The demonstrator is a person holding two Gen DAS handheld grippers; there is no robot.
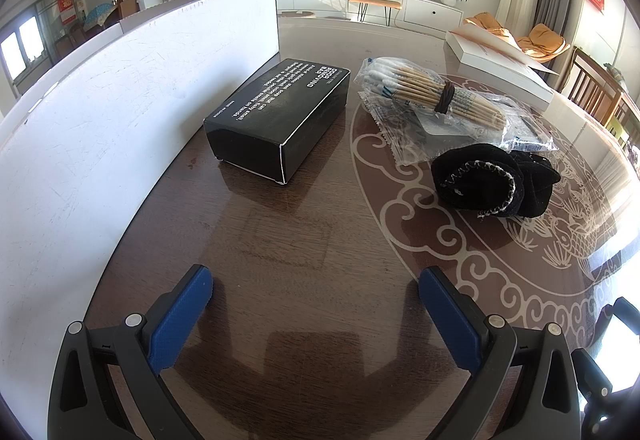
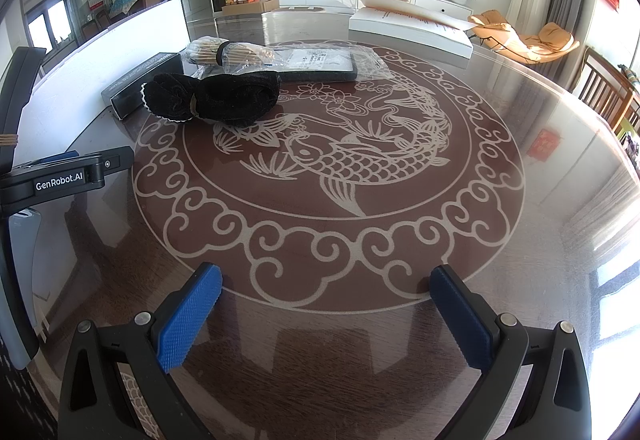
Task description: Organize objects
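Both grippers, left gripper (image 1: 316,280) and right gripper (image 2: 326,278), hover wide apart and empty over the table (image 2: 540,176). Beyond lie 1 black box (image 1: 276,116), 1 swab bundle (image 1: 436,94) in crinkled plastic, and 1 black sock roll (image 1: 492,180), close together. Only the right view shows 1 flat bagged packet (image 2: 320,62), partly hidden behind the bundle.
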